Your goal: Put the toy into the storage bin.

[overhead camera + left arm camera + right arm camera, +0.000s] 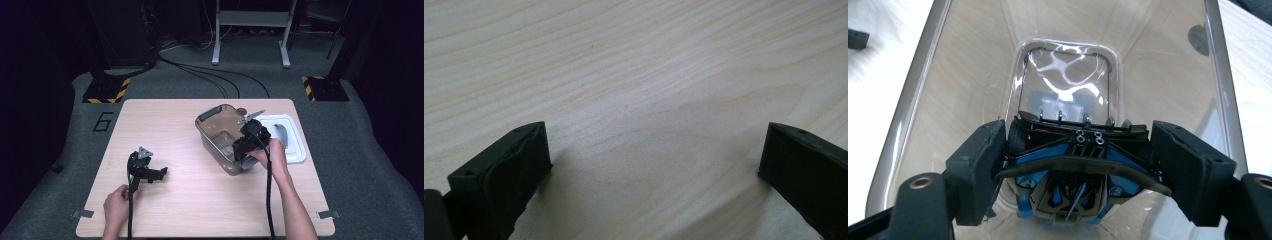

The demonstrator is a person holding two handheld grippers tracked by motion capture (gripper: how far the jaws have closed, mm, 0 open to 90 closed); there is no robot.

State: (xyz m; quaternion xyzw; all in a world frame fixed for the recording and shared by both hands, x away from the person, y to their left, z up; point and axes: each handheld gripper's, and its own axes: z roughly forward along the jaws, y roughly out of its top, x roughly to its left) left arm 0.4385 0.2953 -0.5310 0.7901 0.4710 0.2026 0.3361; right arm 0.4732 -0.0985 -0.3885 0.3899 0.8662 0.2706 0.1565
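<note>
My right gripper (1080, 150) is shut on a blue and black toy racing car (1083, 167), its pads pressing on the car's two sides. It holds the car nose-down inside a clear plastic tub (948, 75), a little above the tub's bottom. From above, the tub (215, 127) stands right of the table's centre, and the right gripper (240, 150) reaches into its near end. My left gripper (159, 175) rests low on the left part of the wooden table (190, 200). Its jaws stand wide apart over bare wood (634, 90), and this gripper (654, 160) holds nothing.
A white lid (295, 147) lies flat just right of the tub, near the table's right edge. Cables and metal stand legs (250, 40) are on the floor beyond the far edge.
</note>
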